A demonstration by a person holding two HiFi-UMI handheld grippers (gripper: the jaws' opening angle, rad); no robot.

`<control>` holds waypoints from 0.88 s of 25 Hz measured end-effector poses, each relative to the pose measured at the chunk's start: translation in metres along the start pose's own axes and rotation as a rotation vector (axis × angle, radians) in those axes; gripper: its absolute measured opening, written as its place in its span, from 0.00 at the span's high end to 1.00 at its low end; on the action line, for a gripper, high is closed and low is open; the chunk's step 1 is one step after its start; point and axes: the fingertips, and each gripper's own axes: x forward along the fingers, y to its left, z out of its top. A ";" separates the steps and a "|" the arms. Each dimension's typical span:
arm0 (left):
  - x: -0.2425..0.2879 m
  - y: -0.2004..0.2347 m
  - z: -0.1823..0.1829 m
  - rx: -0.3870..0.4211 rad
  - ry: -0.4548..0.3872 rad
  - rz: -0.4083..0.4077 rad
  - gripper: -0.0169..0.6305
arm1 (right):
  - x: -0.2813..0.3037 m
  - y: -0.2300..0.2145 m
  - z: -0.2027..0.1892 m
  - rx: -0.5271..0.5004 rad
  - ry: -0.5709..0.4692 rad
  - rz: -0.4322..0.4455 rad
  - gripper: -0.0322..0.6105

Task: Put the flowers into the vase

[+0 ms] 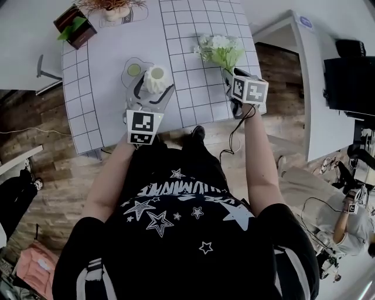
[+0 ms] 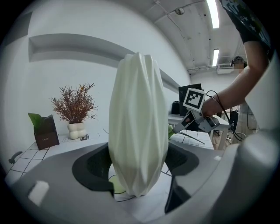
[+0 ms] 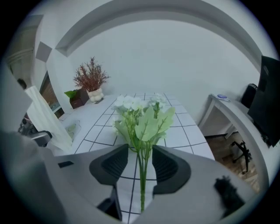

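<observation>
vase [image 1: 156, 78] 1 | flower bunch [image 1: 221, 50] 1 | left tongs [image 1: 155, 85], right tongs [image 3: 140, 164] 2 | potted plant [image 1: 114, 9] 1 | box [image 1: 75, 27] 1

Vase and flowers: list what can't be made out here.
Inside of the vase: left gripper view shows only its outer wall; too small in the head view.
Lower stem ends of the flowers: right gripper view, hidden behind the body of the right gripper; head view, covered by its marker cube.

Vase: the white, faceted vase [image 2: 138, 131] between the jaws of the left gripper [image 2: 138, 165] is smooth and matt, perhaps plastic.
Flowers: the pale green-and-white flower bunch [image 3: 143, 120] between the jaws of the right gripper [image 3: 141, 157] has waxy, faintly sheened leaves.
Pads: black ribbed pads [image 3: 116, 164], matt.
Table: white gridded table top [image 3: 183, 131] beyond the right gripper, smooth, matt.
</observation>
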 end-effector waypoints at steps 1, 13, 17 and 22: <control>0.001 0.000 0.000 -0.002 0.000 -0.002 0.40 | 0.004 0.000 -0.002 -0.012 0.029 -0.001 0.68; 0.002 0.000 0.000 -0.002 -0.004 -0.008 0.40 | 0.011 0.004 -0.004 -0.030 0.064 -0.026 0.85; 0.002 -0.001 -0.002 -0.002 0.002 -0.012 0.40 | -0.012 0.020 0.020 -0.004 -0.058 0.032 0.86; 0.002 -0.001 -0.002 0.000 0.008 -0.013 0.40 | -0.050 0.055 0.074 0.027 -0.249 0.165 0.86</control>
